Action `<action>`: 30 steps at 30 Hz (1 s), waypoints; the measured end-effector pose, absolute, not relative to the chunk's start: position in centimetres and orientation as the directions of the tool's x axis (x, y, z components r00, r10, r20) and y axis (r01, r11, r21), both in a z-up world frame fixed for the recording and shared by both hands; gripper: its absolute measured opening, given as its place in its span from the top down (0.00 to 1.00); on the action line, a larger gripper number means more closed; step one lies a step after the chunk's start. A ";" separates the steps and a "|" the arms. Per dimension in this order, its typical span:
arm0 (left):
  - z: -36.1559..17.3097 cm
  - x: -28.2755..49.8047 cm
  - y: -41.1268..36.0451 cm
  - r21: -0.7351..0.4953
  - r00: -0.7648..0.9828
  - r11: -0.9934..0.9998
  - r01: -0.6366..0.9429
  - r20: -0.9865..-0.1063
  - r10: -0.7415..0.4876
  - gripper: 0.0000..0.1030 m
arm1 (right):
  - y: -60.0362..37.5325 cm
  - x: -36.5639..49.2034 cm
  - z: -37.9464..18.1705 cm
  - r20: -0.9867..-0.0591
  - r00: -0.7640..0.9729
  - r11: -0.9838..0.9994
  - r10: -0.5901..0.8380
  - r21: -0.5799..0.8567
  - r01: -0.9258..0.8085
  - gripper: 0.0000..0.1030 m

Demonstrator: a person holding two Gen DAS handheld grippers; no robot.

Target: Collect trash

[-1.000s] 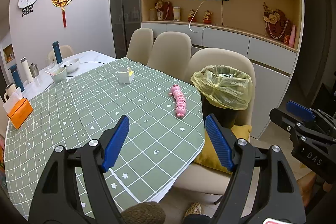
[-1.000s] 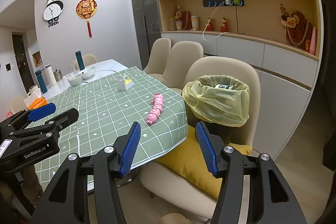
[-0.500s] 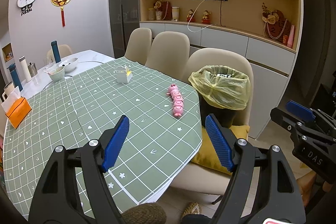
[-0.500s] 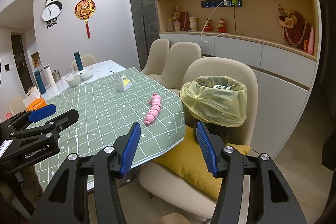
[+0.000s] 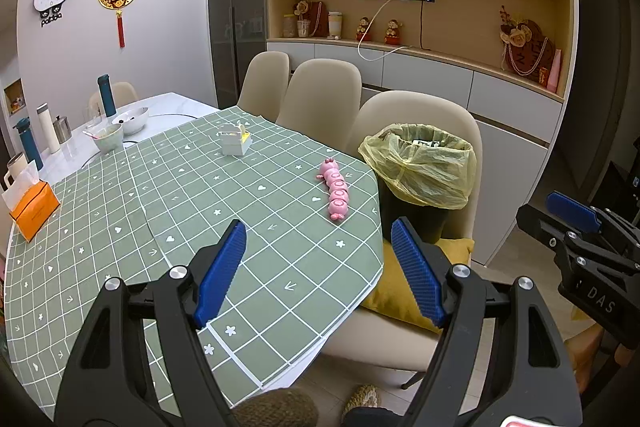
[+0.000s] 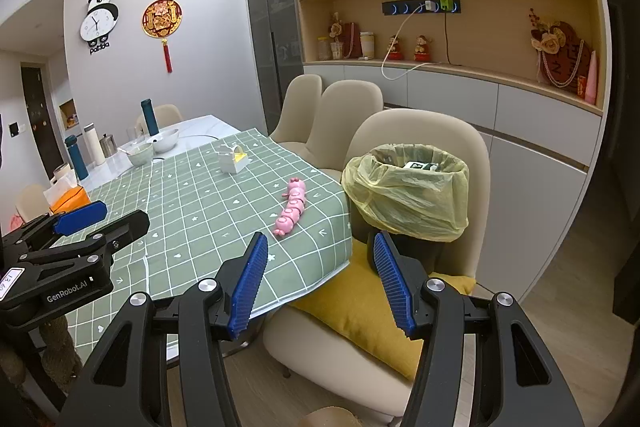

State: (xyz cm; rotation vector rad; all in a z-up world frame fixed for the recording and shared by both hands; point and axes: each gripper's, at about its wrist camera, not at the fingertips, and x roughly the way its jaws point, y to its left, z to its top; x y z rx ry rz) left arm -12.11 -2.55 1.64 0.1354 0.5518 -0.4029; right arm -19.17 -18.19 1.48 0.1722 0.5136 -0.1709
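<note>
A: What are the two grippers doing?

B: The left gripper is hovering over the near edge of the green checked tablecloth, its blue pads standing wide apart with nothing between them. The right gripper is hanging beside it above the yellow cushion on the nearest beige chair, jaws likewise spread and gripping nothing.

A: And where is the trash lying?

B: A pink caterpillar toy is lying stretched out on the cloth near the table's rounded end, close to the bin. A small white box with something yellow in it is sitting farther back on the cloth.

A: The bin?

B: A black trash bin lined with a yellow bag is standing on the chair seat, just beside the table edge, with something already lying inside.
</note>
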 end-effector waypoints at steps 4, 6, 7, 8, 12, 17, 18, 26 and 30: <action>1.6 -12.2 -2.6 0.018 0.776 0.913 0.407 -0.534 -0.336 0.31 | -18.2 -19.2 1.5 -0.500 0.857 0.972 -0.120 0.119 0.205 0.49; 1.6 -12.2 -2.6 0.017 0.775 0.913 0.408 -0.536 -0.336 0.31 | -18.2 -19.2 1.5 -0.501 0.857 0.971 -0.120 0.118 0.206 0.49; 1.6 -12.2 -2.6 0.016 0.774 0.913 0.409 -0.537 -0.337 0.31 | -18.2 -19.2 1.5 -0.502 0.857 0.971 -0.120 0.119 0.206 0.49; 1.5 -12.2 -2.6 0.015 0.773 0.912 0.410 -0.537 -0.338 0.31 | -18.3 -19.2 1.5 -0.500 0.857 0.971 -0.120 0.119 0.205 0.49; 1.6 -12.3 -2.5 0.012 0.771 0.909 0.416 -0.535 -0.346 0.31 | -18.6 -19.4 1.6 -0.499 0.858 0.971 -0.123 0.117 0.207 0.49; 1.5 -12.2 -2.6 0.007 0.766 0.906 0.424 -0.537 -0.354 0.31 | -18.7 -19.7 1.7 -0.499 0.857 0.970 -0.131 0.114 0.214 0.49; 1.5 -12.2 -2.6 0.007 0.765 0.905 0.425 -0.538 -0.355 0.31 | -18.7 -19.7 1.7 -0.499 0.856 0.970 -0.132 0.114 0.216 0.49; 1.3 -11.7 -2.5 -0.003 0.755 0.901 0.434 -0.545 -0.365 0.31 | -18.9 -19.7 1.7 -0.499 0.854 0.967 -0.147 0.109 0.230 0.49; 0.9 -11.1 -2.3 -0.022 0.742 0.900 0.435 -0.557 -0.372 0.31 | -18.9 -19.5 1.6 -0.506 0.848 0.966 -0.157 0.098 0.238 0.49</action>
